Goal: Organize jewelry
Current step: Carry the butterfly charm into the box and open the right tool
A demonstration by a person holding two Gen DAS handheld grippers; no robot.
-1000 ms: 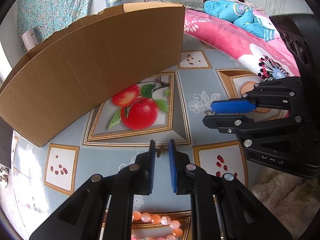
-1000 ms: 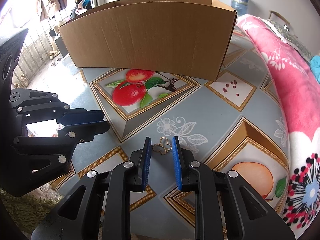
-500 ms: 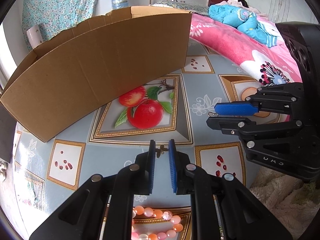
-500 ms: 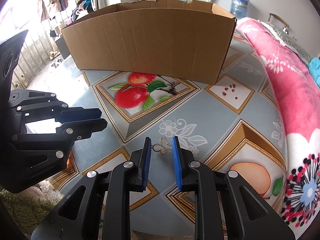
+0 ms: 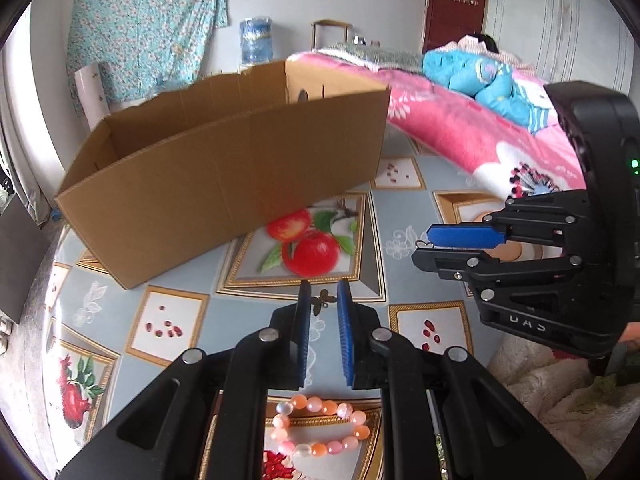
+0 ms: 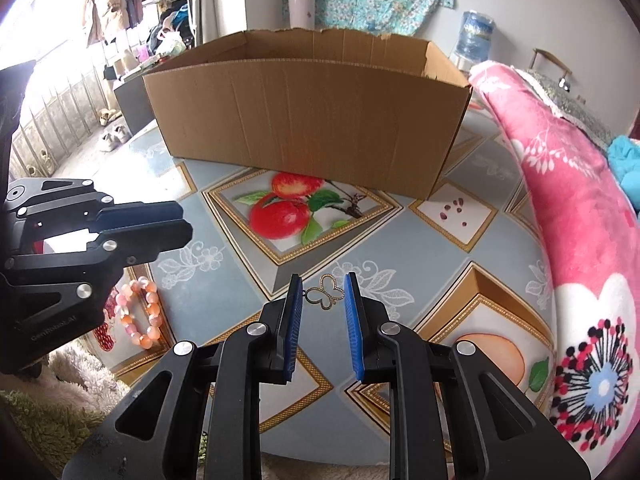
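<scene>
My left gripper (image 5: 323, 292) is shut on a small gold butterfly earring (image 5: 321, 302), pinched between its blue pads above the fruit-patterned floor. My right gripper (image 6: 324, 285) is shut on a matching, larger-looking gold butterfly earring (image 6: 329, 292), wings spanning pad to pad. Each gripper shows in the other's view: the right gripper (image 5: 452, 242) at the right, the left gripper (image 6: 176, 224) at the left. An open cardboard box (image 5: 224, 168) stands beyond both, and what I see of its inside (image 6: 320, 46) is bare. A pink and orange bead bracelet (image 5: 320, 426) lies on the floor under my left gripper.
A bed with a pink flowered blanket (image 6: 568, 200) runs along the right. A fluffy cream rug (image 5: 552, 400) lies at the near edge. The apple picture on the floor covering (image 6: 288, 208) lies between the grippers and the box. A water jug (image 5: 256, 40) stands by the far wall.
Both grippers have risen with their earrings still held. The views tilted up, so the box's open top and the whole bracelet now show.
</scene>
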